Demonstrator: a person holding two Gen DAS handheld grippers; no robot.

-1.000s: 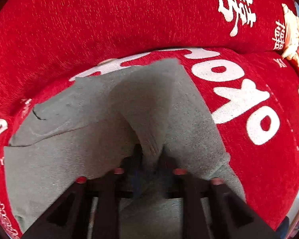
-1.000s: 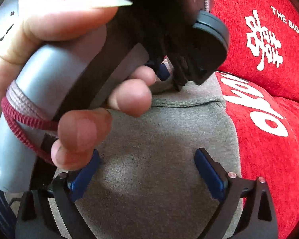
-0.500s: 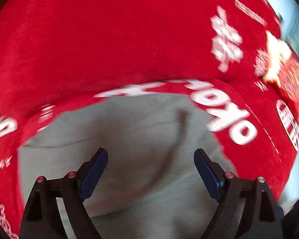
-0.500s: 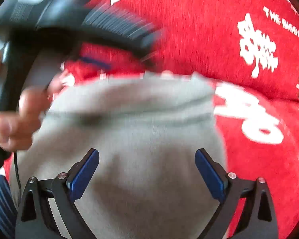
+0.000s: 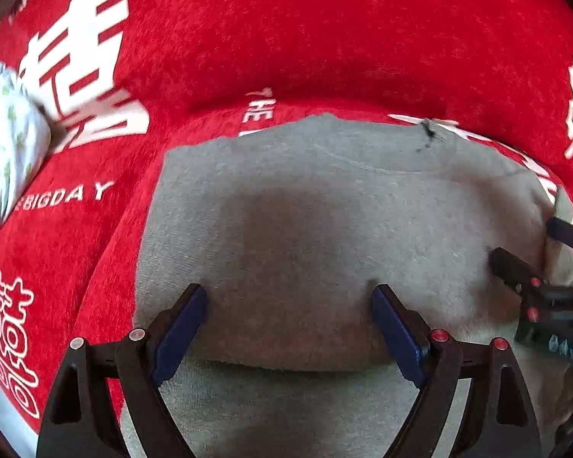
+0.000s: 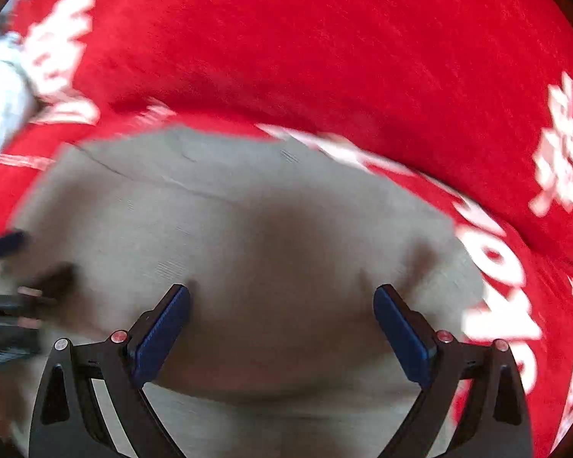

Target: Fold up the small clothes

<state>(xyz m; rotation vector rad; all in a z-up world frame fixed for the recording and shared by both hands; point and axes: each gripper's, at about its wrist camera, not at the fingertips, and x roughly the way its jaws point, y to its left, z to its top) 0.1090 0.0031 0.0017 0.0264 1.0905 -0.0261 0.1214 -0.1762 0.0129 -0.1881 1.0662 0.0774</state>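
Note:
A grey knit garment (image 5: 324, 229) lies folded on the red sofa cover (image 5: 324, 38), its upper layer ending in an edge just in front of my fingers. My left gripper (image 5: 290, 324) hangs open over the garment's left half, with nothing between its blue pads. The right gripper (image 5: 523, 239) shows at the right edge of the left wrist view, by the garment's right side. In the blurred right wrist view the garment (image 6: 267, 236) fills the middle. My right gripper (image 6: 282, 324) stands open above it, holding nothing. The left gripper (image 6: 30, 259) shows at that view's left edge.
The sofa cover carries large white lettering (image 5: 80, 76), and its backrest rises behind the garment. A white floral cloth (image 5: 4, 145) lies at the far left, and shows as a pale blur (image 6: 0, 103) in the right wrist view.
My left gripper let go of the bunched grey cloth, opened wide and swung left. The hand and gripper that blocked the right wrist view have moved off to its left edge.

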